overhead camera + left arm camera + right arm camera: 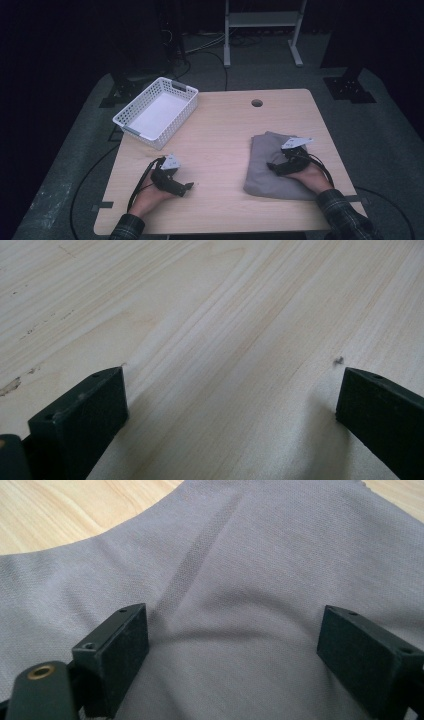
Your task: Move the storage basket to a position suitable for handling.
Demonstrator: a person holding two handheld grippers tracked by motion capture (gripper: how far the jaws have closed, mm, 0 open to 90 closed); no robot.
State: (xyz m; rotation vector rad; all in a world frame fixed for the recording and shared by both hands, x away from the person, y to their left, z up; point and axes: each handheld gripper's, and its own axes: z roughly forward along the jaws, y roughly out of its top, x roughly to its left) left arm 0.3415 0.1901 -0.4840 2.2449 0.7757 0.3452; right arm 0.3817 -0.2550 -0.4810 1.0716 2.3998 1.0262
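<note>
**Right gripper spread over folded grey cloth; white basket sat empty at the far corner**

Nearest the person, two hands in plaid sleeves came up from the table's point(220, 150) near edge. The left gripper point(189, 186) lay low over bare wood at the near left, pointing toward the middle of the table. In the left gripper view its jaws stood wide apart, released, with nothing but pale wood grain between them, and the left gripper point(230, 400) held nothing.

At the near right, the right gripper point(270, 166) rested on top of a folded grey cloth point(265, 177), pointing toward the table's centre. The right gripper view showed the right gripper point(232, 642) with its jaws spread wide and the grey cloth point(240, 580) lying beneath and between them, slightly puckered into a soft ridge there. The jaws were not clamped on the fabric. The cloth lay flat on the right half of the table, well apart from the basket.

Farther off, at the far left corner, a white slotted basket point(186, 112) sat at an angle, partly overhanging the table's edge. Its floor showed plain white, with nothing inside.

Beyond it, a round hole point(257, 103) pierced the table near the far edge.
</note>
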